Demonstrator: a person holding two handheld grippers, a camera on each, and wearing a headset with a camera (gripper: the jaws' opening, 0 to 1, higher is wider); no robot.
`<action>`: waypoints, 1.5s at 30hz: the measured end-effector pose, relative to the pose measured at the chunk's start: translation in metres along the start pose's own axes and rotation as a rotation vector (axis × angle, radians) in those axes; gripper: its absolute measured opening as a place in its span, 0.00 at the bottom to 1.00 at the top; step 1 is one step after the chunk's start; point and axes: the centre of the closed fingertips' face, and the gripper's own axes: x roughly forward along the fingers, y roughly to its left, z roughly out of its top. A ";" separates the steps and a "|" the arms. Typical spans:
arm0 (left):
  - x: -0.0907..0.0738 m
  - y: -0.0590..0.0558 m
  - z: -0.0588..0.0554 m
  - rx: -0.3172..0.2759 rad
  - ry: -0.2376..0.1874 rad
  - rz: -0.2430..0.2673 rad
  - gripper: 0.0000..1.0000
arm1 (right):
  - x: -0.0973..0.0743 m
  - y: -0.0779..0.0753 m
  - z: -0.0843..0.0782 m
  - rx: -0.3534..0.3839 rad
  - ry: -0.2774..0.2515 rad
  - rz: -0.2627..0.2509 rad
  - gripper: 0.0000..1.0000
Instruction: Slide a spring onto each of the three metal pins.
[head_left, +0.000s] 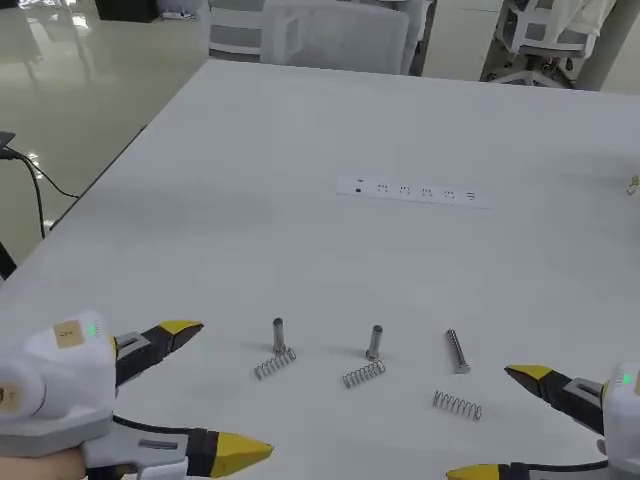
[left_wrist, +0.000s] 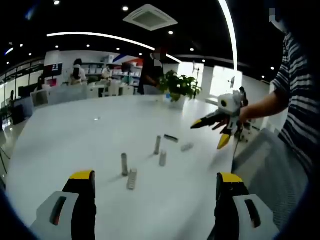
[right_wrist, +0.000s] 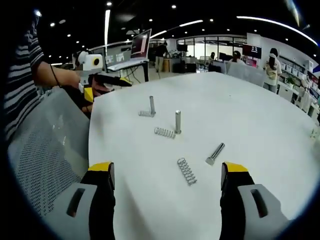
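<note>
Three springs lay loose near the front edge of the white table (head_left: 420, 110): the left spring (head_left: 274, 364), middle spring (head_left: 364, 374) and right spring (head_left: 457, 404), each just beside a pin. The left pin (head_left: 278, 335) and middle pin (head_left: 375, 341) stood upright; the right pin (head_left: 456, 352) lay flat. The left gripper (head_left: 220, 390) and right gripper (head_left: 495, 422) flanked them, fingers spread wide, holding nothing. A power strip (head_left: 414, 191) sat farther back.

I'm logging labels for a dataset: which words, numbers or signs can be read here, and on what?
None can be read.
Marks beside the sockets of the power strip: too small.
Print on the tan sticker on the left tongs: blurred.
Content of the wall screen in the left gripper view: blurred.
</note>
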 end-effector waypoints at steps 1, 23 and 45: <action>0.000 0.000 0.000 0.000 -0.002 0.000 0.98 | 0.000 0.000 0.000 0.000 0.000 0.000 0.88; 0.002 0.004 -0.005 -0.011 -0.001 0.000 0.98 | 0.001 -0.007 0.003 0.017 -0.007 -0.002 0.86; 0.002 0.006 -0.008 -0.027 0.003 0.004 0.98 | 0.013 -0.022 0.020 0.047 -0.011 0.003 0.77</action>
